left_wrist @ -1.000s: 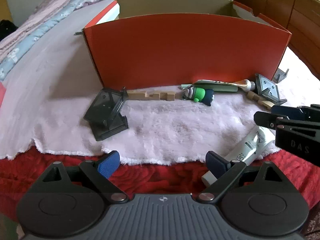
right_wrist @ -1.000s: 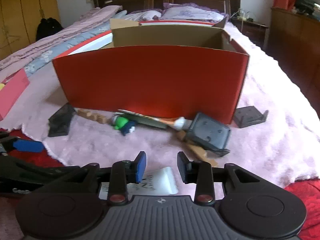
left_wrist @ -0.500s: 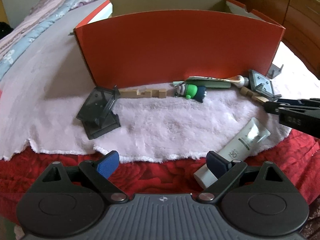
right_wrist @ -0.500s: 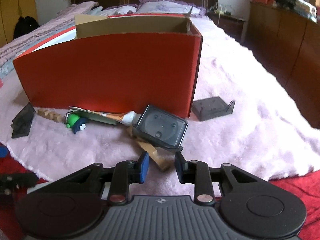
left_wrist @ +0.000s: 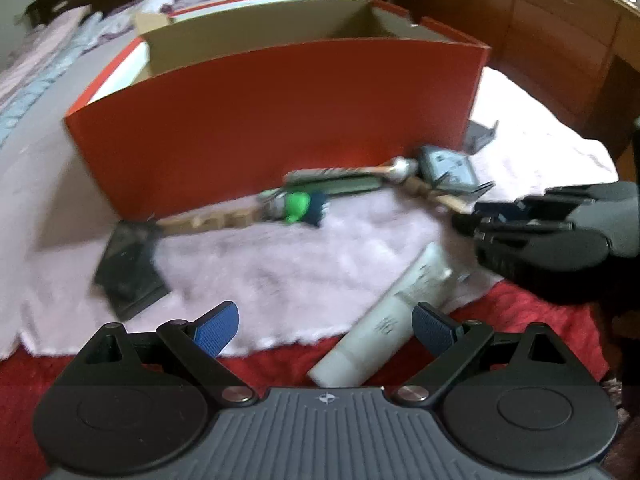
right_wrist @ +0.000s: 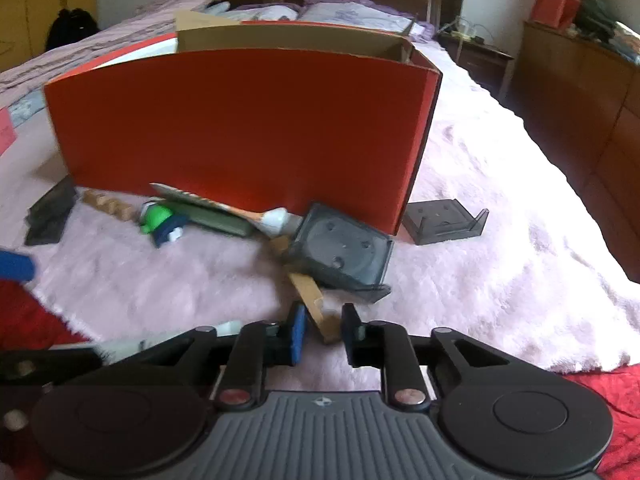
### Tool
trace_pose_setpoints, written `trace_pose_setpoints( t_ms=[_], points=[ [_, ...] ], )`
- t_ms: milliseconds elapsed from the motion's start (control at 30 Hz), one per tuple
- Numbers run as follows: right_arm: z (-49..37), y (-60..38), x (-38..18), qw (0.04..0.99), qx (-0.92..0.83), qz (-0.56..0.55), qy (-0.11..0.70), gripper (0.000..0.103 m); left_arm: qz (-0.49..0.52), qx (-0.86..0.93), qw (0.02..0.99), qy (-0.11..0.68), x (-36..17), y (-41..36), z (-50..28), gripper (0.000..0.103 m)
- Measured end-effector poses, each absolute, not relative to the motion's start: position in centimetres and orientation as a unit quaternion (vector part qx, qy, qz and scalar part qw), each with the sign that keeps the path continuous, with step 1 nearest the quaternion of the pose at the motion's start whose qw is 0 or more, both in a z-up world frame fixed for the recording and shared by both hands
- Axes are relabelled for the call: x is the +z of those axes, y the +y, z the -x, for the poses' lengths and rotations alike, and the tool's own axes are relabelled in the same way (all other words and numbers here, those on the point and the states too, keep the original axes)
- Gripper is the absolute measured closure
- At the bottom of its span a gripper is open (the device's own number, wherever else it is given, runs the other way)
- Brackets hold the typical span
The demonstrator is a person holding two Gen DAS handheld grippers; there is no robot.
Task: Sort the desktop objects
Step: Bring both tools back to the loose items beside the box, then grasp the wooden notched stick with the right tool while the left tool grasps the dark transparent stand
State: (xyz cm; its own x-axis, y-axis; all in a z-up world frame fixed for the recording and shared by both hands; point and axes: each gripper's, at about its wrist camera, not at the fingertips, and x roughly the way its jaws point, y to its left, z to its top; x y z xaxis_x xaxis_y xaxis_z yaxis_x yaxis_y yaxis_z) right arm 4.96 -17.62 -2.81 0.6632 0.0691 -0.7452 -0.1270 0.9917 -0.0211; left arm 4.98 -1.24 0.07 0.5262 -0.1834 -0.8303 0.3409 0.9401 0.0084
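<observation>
your right gripper [right_wrist: 323, 332] is closing on the near end of the wooden block [right_wrist: 314, 306], pads not clearly pressing yet. the block lies on the pink blanket [right_wrist: 500, 280], long axis running away and slightly left, far end tucked under the dark case [right_wrist: 344, 256]. your left gripper [left_wrist: 326, 326] is wide open, empty, well apart.
</observation>
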Motion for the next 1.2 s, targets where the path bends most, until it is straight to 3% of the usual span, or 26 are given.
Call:
trace_pose_setpoints(
  t_ms=[233, 300, 433, 700, 1067, 1200],
  points=[
    [-2.3, -19.3, -0.8, 0.91, 0.054, 0.041, 0.408, 0.086, -0.084, -0.178, 0.877, 0.438, 1.2, -4.2, -6.9, 0.01],
    [-1.8, -20.1, -0.4, 0.91, 0.039, 0.032, 0.411, 0.091, -0.079, -0.187, 0.877, 0.436, 1.3, -5.1, -7.6, 0.014],
    [-1.2, -21.7, -0.2, 0.906, 0.01, 0.005, 0.422, 0.091, -0.082, -0.203, 0.877, 0.427, 1.1, -7.2, -8.4, 0.019],
    [-2.3, -22.1, -2.9, 0.899, 0.003, -0.029, 0.437, 0.088, -0.075, -0.201, 0.877, 0.43, 0.2, -9.9, -9.8, 0.02],
    [-1.7, -24.5, -2.1, 0.921, -0.035, -0.078, 0.381, 0.091, 0.022, -0.193, 0.851, 0.488, -2.3, -10.7, -12.9, 0.032],
    [-1.8, -25.1, -2.6, 0.917, -0.032, -0.101, 0.385, 0.091, 0.038, -0.187, 0.839, 0.51, -3.6, -11.7, -13.7, 0.043]
  ],
)
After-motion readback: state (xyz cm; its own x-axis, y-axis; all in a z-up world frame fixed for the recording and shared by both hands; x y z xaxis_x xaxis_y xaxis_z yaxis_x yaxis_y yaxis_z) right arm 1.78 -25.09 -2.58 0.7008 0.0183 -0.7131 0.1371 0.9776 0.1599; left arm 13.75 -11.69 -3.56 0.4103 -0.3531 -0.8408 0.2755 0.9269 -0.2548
